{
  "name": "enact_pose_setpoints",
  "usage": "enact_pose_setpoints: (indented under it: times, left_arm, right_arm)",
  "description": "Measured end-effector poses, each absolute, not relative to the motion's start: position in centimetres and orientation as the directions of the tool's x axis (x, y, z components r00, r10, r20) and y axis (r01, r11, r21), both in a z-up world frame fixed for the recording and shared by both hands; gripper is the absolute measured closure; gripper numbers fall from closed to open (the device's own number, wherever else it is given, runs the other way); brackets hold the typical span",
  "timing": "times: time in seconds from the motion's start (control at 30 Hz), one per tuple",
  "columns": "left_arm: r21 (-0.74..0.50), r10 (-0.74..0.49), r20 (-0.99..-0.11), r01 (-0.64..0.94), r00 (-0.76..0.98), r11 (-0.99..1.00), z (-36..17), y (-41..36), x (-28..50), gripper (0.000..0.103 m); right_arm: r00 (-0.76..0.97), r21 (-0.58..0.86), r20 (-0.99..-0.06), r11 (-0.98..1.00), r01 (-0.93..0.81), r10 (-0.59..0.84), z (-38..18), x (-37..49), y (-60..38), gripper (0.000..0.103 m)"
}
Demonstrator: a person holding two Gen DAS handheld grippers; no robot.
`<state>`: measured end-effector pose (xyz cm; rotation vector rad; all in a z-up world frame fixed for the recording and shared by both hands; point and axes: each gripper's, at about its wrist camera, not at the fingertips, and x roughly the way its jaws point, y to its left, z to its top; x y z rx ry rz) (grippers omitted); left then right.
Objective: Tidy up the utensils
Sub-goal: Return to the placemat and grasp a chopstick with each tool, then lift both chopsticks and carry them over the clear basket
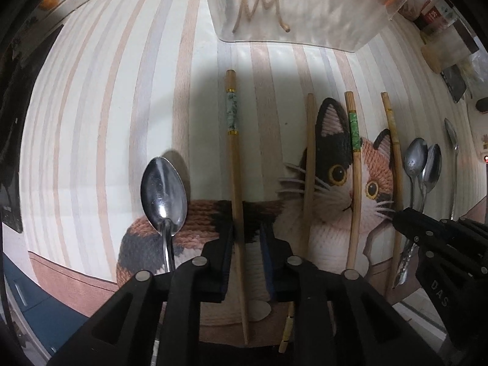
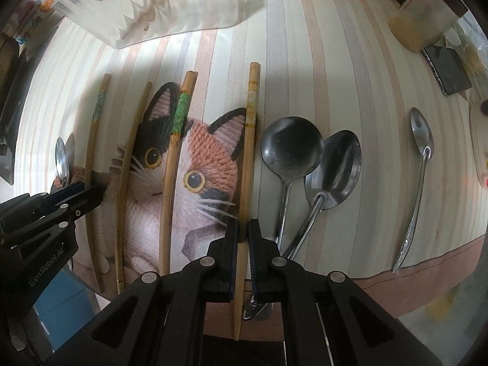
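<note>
Several wooden chopsticks lie side by side on a striped mat with a cat picture. My left gripper points down over the chopstick with the grey-green band. That stick rests against the left pad, and a gap shows to the right pad. My right gripper is shut on the chopstick with the pale band. A plain chopstick and a green-banded one lie between the two. One steel spoon lies left of the left gripper. A round spoon, an oval spoon and a slim spoon lie right of the right gripper.
A clear plastic container stands at the far side of the mat. A jar and a flat dark object sit at the back right. The table's front edge runs just below the chopstick tips.
</note>
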<state>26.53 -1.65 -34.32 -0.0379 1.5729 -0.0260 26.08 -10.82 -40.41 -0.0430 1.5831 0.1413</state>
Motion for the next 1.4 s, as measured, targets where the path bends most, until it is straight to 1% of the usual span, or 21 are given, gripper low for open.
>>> enact_pose_setpoints:
  times: [0.03,0.07,0.27,0.57,0.83,1.1,1.23,1.33,1.4]
  left_arm:
    - [-0.029,-0.029,-1.0,-0.007,0.002,1.0,-34.3,-1.6,26.5,0.096]
    - [-0.019,-0.019,-1.0,-0.007,0.007,1.0,-34.3,-1.5,26.4,0.098]
    - [-0.03,-0.03,-0.999,-0.016,0.024,0.999,-33.8,-0.8,25.8,0.099]
    - [-0.035,-0.032,-0.995,-0.031,0.095,0.999,-30.4,-0.3,25.0,0.099]
    - [-0.043,-0.033,-0.986,-0.059,0.165,0.997,-26.3,1.0,24.5,0.099]
    - [-0.061,-0.026,-0.956,-0.11,0.293,0.992,-19.7,3.4,25.5,0.099]
    - [-0.141,-0.09,-0.926,-0.113,0.368,0.984,-15.6,4.0,28.0,0.099]
    - [-0.211,-0.155,-0.904,-0.101,0.399,0.972,-13.4,3.9,31.2,0.099]
    - [-0.235,-0.179,-0.896,-0.091,0.406,0.968,-12.4,3.9,34.1,0.099]
  right_arm:
    - [-0.015,0.06,-0.998,0.991,-0.116,0.059,-40.4,26.1,-10.7,0.096]
    - [-0.012,0.06,-0.998,0.991,-0.116,0.059,-40.5,26.1,-10.6,0.096]
    - [-0.004,0.083,-0.997,0.991,-0.101,0.083,-40.2,25.2,-10.9,0.096]
    - [0.042,0.126,-0.99,0.986,-0.106,0.131,-37.2,25.0,-11.6,0.096]
    - [0.09,0.181,-0.977,0.977,-0.113,0.192,-33.1,25.5,-12.6,0.096]
    - [0.165,0.254,-0.947,0.957,-0.141,0.275,-27.3,26.9,-12.7,0.096]
    - [0.223,0.309,-0.915,0.939,-0.149,0.337,-23.4,30.0,-13.0,0.097]
    - [0.255,0.338,-0.896,0.931,-0.137,0.363,-22.0,33.8,-13.0,0.097]
    - [0.266,0.351,-0.889,0.928,-0.124,0.372,-21.9,36.3,-13.0,0.097]
